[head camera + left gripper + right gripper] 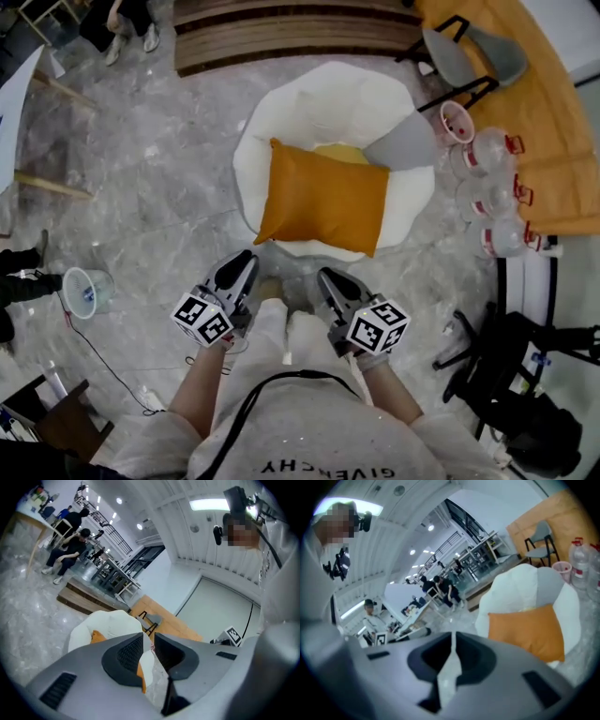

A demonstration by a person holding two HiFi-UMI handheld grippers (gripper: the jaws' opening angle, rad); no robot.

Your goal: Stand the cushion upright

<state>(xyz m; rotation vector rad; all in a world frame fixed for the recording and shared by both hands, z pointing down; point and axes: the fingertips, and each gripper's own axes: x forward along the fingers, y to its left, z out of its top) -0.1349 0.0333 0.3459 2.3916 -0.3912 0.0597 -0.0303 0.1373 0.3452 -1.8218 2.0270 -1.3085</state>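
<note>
**Orange cushion on the white chair, both grippers short of it**

I've got the orange cushion [323, 197] right in front of me. It sits on the seat of the white armchair [281, 103], its lower edge down at the seat's front edge and its broad face turned my way. From the right gripper view it looks to be leaning back into the chair, though I can't tell how steeply. A grey cushion [403, 145] is tucked behind its far right corner, against the chair's right rim.

The left hand-held gripper [239, 267] hovers over the marble floor [141, 187] just off the chair's front edge, apart from the cushion. Its jaws stand narrowly apart with nothing between them, only chair and a sliver of orange beyond the gap. The right hand-held gripper [330, 281] is level with it, also just short of the front edge. Its jaws are pressed together and empty.

Further out, a pink bin [457, 122] and a row of clear water bottles [492, 155] stand on the floor off the chair's right side. A grey chair [469, 56] stands beyond them. A clear bucket [86, 291] sits well off to the left.
</note>
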